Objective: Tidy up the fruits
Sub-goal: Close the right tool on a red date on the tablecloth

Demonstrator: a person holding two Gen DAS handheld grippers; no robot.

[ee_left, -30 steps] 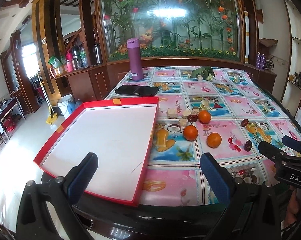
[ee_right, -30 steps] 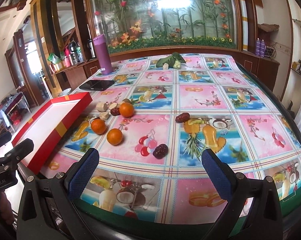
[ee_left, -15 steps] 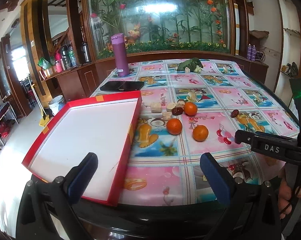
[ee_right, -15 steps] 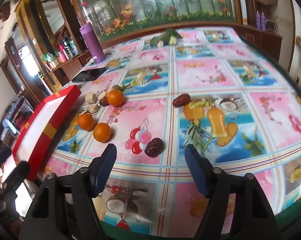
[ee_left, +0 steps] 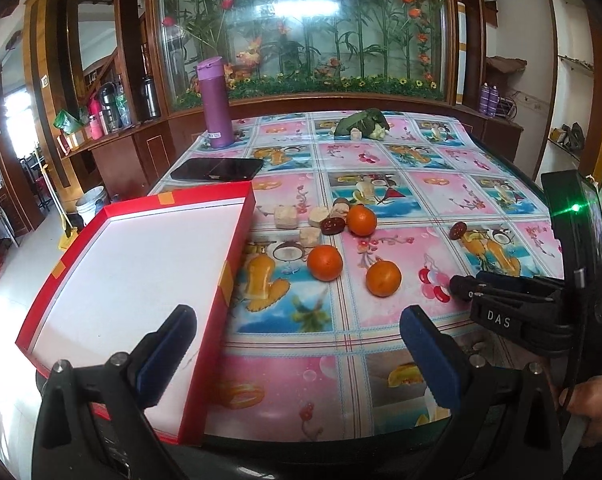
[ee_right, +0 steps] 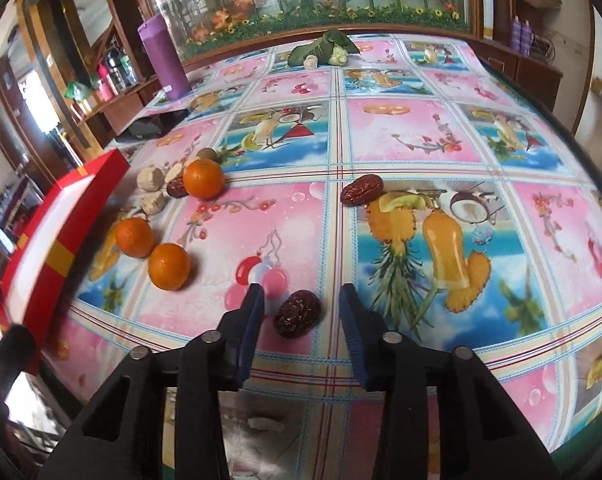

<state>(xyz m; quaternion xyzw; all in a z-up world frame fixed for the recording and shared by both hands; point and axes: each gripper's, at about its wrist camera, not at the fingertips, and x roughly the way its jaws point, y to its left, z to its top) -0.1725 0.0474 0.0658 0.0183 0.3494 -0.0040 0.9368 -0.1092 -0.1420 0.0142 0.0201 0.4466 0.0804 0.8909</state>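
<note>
Right wrist view, right gripper (ee_right: 301, 300) closing around a dark date (ee_right: 297, 313) — pads not yet touching, left gripper (ee_left: 297, 320) spread wide over the red tray (ee_left: 205, 364) edge — holding nothing.

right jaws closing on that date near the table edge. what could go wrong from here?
1. The right gripper jaws are closing with gaps on both sides of the date; the small wrinkled fruit may squirt out.
2. It sits near the table's front edge, so a slip could send it off.
3. The orange beside could get nudged.
</note>
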